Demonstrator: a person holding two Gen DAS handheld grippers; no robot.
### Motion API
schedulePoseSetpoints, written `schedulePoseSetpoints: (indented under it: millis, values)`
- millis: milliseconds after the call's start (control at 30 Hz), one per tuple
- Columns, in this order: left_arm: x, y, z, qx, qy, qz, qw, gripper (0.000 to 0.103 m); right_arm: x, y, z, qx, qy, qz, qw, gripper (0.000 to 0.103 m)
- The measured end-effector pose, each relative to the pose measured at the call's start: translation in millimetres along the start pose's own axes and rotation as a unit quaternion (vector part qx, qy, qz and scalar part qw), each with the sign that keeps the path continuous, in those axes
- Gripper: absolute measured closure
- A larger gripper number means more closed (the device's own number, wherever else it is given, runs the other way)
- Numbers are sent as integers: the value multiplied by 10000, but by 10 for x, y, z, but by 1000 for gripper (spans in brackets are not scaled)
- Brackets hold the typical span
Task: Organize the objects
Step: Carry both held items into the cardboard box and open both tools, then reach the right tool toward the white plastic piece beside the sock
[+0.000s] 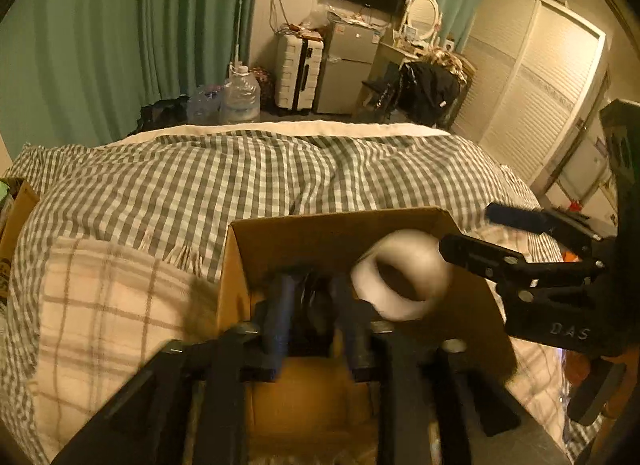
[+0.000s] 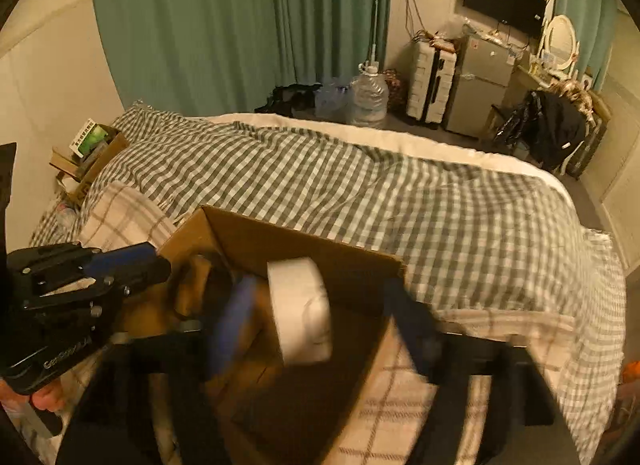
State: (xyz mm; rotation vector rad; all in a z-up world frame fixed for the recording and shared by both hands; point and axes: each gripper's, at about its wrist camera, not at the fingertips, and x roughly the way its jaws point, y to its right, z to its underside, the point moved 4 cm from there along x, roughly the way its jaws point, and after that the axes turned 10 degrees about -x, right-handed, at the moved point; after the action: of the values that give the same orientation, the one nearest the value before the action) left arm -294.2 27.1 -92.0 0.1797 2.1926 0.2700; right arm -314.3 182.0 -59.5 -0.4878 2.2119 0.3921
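Observation:
An open cardboard box [image 1: 304, 233] [image 2: 320, 253] lies on the bed. A white roll of tape [image 1: 404, 277] [image 2: 300, 309] is in mid-air over the box, blurred, between the spread fingers of my right gripper [image 2: 320, 325] and touching neither. My right gripper also shows in the left wrist view [image 1: 472, 233] at the box's right edge, open. My left gripper [image 1: 312, 313] reaches into the box with its jaws narrowly apart around a dark object [image 1: 310, 305]; the grip is unclear. It shows in the right wrist view [image 2: 156, 257] at the box's left corner.
The bed has a checked grey duvet [image 1: 240, 177] and a beige plaid blanket [image 1: 108, 305]. A second cardboard box with items [image 2: 92, 153] sits at the head of the bed. Beyond the bed stand water jugs [image 1: 240, 93], a suitcase [image 1: 298, 73] and a small fridge [image 1: 348, 69].

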Motion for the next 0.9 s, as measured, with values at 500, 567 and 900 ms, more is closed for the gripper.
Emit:
schedulePoseSetpoints:
  millis: [500,567,900]
  values:
    - [-1409,-150,365,101,891,-537,9945,7,-1666,-246,229,-290,639,917,9933,23]
    - [-1619,-151,506,159,1000,-548,9934,0,-1892,-343,320,-366,697,1044,9914,23]
    - [-2056,-135,1370,196,1239,-615,9902,0,-2354,-1032,1011,-788,808,1191,9864,23]
